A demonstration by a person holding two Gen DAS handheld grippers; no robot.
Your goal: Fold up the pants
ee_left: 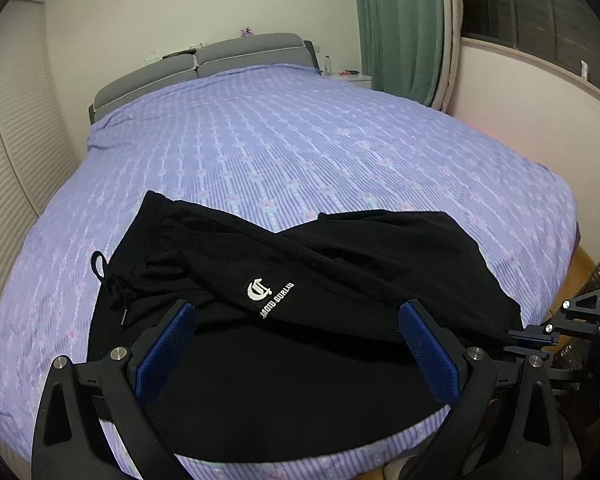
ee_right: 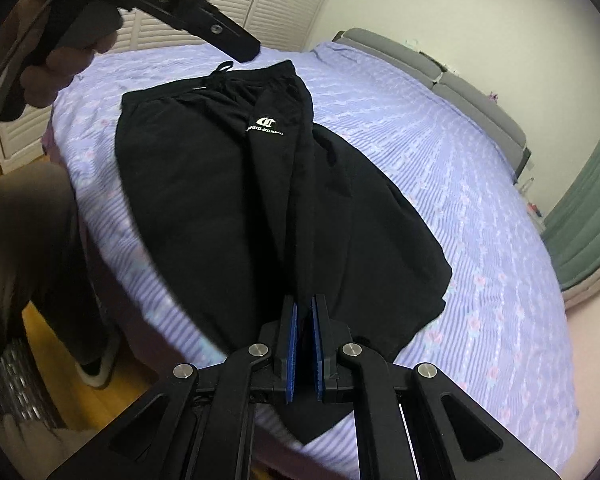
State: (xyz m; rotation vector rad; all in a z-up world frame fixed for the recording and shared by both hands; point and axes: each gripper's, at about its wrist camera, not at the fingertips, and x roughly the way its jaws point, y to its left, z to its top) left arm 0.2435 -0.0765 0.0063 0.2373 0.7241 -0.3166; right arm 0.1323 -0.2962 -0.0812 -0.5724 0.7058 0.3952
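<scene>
Black pants [ee_left: 300,340] with a white logo [ee_left: 268,294] lie on the purple bedspread [ee_left: 300,140] near the bed's front edge, one leg folded over the other. My left gripper [ee_left: 296,320] is open just above the pants near the waist, blue pads [ee_left: 168,352] wide apart. My right gripper [ee_right: 305,304] is shut on the pants [ee_right: 220,184] at the leg end, a strip of cloth drawn taut toward the logo [ee_right: 266,124]. The right gripper also shows at the right edge of the left wrist view [ee_left: 540,332].
A grey headboard [ee_left: 204,64] is at the far end of the bed. A white nightstand [ee_left: 352,78] and a green curtain [ee_left: 400,24] are at the far right. The person's hand [ee_right: 60,64] and leg [ee_right: 40,260] are left of the bed over wooden floor.
</scene>
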